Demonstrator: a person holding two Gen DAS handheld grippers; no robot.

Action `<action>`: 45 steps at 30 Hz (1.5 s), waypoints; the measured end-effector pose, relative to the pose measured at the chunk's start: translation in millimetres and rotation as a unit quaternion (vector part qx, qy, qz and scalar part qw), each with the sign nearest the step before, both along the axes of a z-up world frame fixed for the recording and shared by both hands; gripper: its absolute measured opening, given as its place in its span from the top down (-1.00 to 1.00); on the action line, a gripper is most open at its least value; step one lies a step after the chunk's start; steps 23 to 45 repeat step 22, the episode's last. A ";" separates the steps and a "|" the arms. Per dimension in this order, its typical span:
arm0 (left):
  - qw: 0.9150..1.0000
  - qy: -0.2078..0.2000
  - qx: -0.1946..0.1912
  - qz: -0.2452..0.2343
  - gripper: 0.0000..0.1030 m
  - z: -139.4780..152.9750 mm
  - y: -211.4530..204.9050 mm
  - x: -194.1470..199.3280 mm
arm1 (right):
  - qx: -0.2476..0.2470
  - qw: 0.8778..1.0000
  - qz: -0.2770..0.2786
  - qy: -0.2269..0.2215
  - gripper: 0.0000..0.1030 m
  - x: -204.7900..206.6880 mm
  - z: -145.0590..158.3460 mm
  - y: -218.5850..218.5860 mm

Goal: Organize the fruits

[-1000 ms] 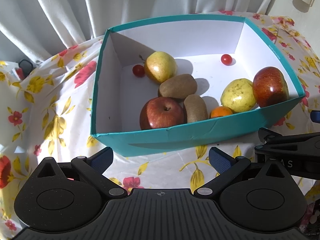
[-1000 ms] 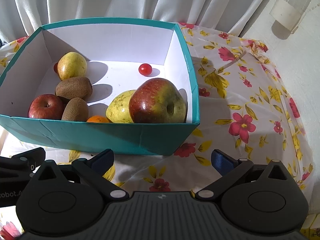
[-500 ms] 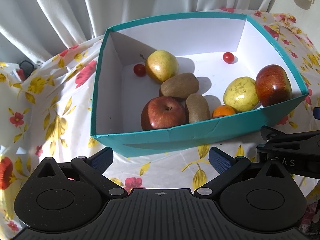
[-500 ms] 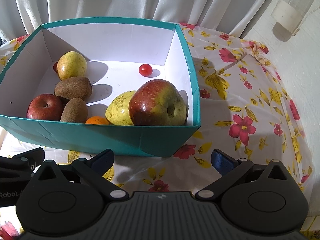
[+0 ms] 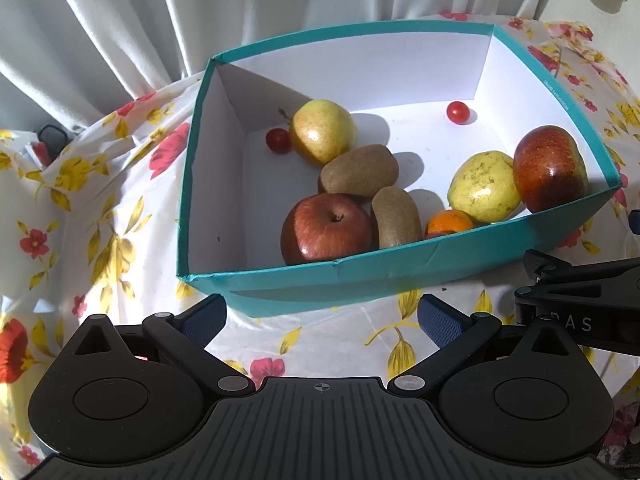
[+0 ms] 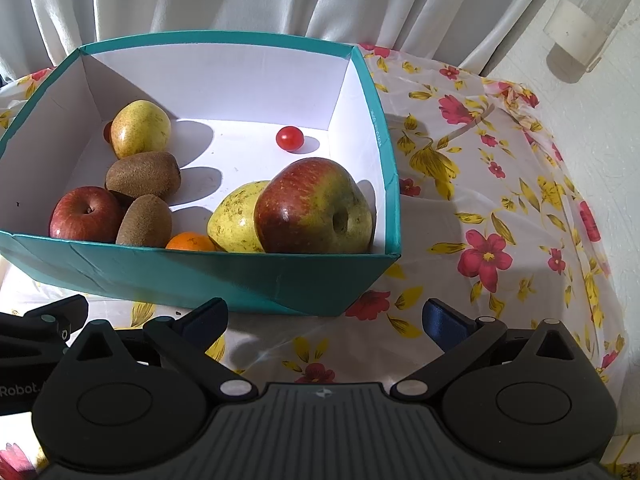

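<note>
nine pieces of fruit lie in the teal box [image 5: 400, 276], which sits on a floral tablecloth [image 6: 480, 208] in front of white curtains [image 5: 200, 12]. toward the box's left side a red apple [image 5: 326, 228] rests against the near wall, touching a kiwi [image 5: 396, 218] beside it; a second kiwi [image 5: 360, 170] lies just behind them, and a yellow pear [image 5: 322, 130] sits farther back with a cherry tomato [image 5: 278, 140] tucked at its left. an orange [image 5: 448, 222] peeks over the near wall, between the kiwi and a second yellow pear [image 5: 484, 186]. a large red-and-green apple [image 6: 312, 206] leans against that pear near the right wall, and another cherry tomato [image 6: 290, 138] sits alone toward the back.

both grippers hover over the cloth just short of the box's near wall — the left gripper [image 5: 320, 318] with its blue-padded fingers spread wide and holding nothing, the right gripper [image 6: 324, 318] likewise spread and holding nothing.
</note>
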State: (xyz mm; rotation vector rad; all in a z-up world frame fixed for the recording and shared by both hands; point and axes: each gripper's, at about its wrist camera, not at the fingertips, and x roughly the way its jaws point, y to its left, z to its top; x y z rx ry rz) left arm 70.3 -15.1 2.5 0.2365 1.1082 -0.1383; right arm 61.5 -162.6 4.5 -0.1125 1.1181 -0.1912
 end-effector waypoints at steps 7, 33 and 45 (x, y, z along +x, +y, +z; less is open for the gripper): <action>1.000 0.003 0.002 0.001 -1.00 -1.2 0.1 1.8 | -0.002 1.000 0.001 0.001 -1.00 2.1 -0.9 1.4; 1.000 0.003 0.011 -0.001 -1.00 -2.8 -0.1 4.3 | -0.005 1.000 0.002 0.001 -1.00 4.9 -1.1 2.3; 1.000 0.003 0.011 -0.001 -1.00 -2.8 -0.1 4.3 | -0.005 1.000 0.002 0.001 -1.00 4.9 -1.1 2.3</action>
